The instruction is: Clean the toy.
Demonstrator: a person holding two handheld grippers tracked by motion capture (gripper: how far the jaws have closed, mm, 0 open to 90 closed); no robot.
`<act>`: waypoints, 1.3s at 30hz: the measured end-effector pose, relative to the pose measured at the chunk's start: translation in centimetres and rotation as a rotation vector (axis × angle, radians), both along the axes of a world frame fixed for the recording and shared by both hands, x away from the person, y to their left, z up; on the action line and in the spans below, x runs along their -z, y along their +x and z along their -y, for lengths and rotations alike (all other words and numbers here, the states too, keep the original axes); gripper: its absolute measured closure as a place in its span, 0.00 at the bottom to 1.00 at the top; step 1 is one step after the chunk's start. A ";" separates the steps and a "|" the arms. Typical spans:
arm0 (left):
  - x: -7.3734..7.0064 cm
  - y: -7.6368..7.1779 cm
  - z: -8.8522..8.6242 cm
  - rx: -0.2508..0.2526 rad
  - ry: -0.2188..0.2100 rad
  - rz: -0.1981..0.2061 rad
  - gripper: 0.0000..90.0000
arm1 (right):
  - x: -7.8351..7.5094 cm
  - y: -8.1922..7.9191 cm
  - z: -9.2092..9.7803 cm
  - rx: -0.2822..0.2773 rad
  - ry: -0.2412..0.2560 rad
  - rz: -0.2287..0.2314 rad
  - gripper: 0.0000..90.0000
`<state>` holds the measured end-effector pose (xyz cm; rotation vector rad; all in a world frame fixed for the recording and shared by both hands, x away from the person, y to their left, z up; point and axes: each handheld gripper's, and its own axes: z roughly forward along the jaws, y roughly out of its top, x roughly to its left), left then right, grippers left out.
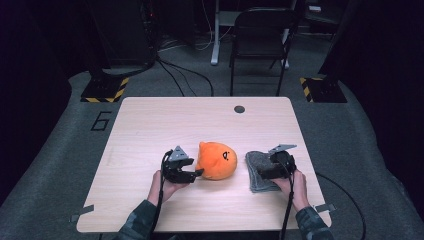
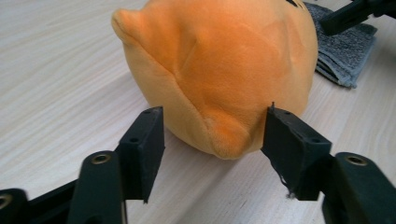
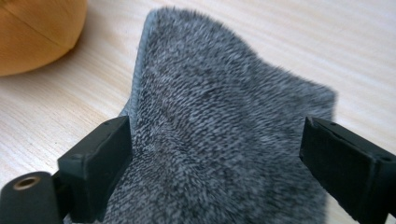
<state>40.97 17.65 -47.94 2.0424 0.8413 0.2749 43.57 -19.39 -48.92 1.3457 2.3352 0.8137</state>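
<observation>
Overhead plus two close tong-mounted views, sharing plush (image 1: 216,160)

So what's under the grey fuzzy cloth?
The folded grey cloth lies flat on the wooden table, whose light wood shows all around it. The right claw hangs open over it. Whether anything hides beneath or between the folds is covered.

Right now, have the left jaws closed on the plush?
No, the left gripper is open, its jaws either side of a nub on the plush, gaps showing.
</observation>
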 end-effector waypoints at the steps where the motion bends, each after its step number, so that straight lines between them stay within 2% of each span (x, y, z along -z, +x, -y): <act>1: 0.1 0.0 0.0 0.009 0.000 0.000 0.50 | 0.3 0.0 -0.2 0.009 -0.005 -0.016 0.09; 4: 0.1 -0.1 0.2 0.020 -0.005 0.004 0.60 | 0.9 0.2 -0.6 -0.006 -0.034 -0.038 0.11; 6: 0.2 -0.2 0.3 0.015 -0.006 0.015 0.65 | 1.4 0.1 -0.8 -0.002 -0.052 -0.053 0.16; 7: 0.2 -0.2 0.3 0.020 -0.003 0.008 0.67 | 1.6 0.2 -0.8 -0.002 -0.057 -0.054 0.19; 8: 0.3 -0.2 0.3 0.025 0.001 0.011 0.68 | 1.6 0.1 -0.8 0.007 -0.046 -0.054 0.23; 10: 0.3 -0.2 0.3 0.021 -0.002 0.013 0.72 | 1.4 0.0 -0.7 0.001 -0.046 -0.051 0.40; 13: 0.4 -0.3 0.5 0.019 -0.002 0.018 0.76 | 1.3 -0.1 -0.7 0.005 -0.032 -0.038 0.58; 15: 0.5 -0.4 0.6 0.013 -0.007 0.023 0.78 | 1.2 -0.1 -0.8 -0.012 -0.038 -0.034 0.70; 18: 0.5 -0.5 0.6 0.013 -0.004 0.026 0.81 | 1.2 -0.2 -0.9 -0.016 -0.017 -0.033 0.80; 25: 0.5 -0.5 0.6 0.009 -0.009 0.041 0.85 | 0.9 -0.1 -0.5 -0.019 0.016 -0.041 0.86; 27: 0.5 -0.6 0.6 0.008 -0.012 0.042 0.86 | 0.6 -0.1 -0.5 -0.018 0.028 -0.026 0.86; 31: 0.5 -0.7 0.7 0.010 -0.015 0.046 0.86 | -1.1 -0.3 -0.6 -0.025 0.077 0.003 0.86; 33: 0.5 -0.7 0.7 0.011 -0.017 0.047 0.87 | -1.9 -0.3 -0.6 -0.036 0.100 0.037 0.86; 39: 0.3 -0.7 0.8 0.020 -0.017 0.063 0.87 | -4.6 -0.8 -1.2 -0.064 0.195 0.072 0.85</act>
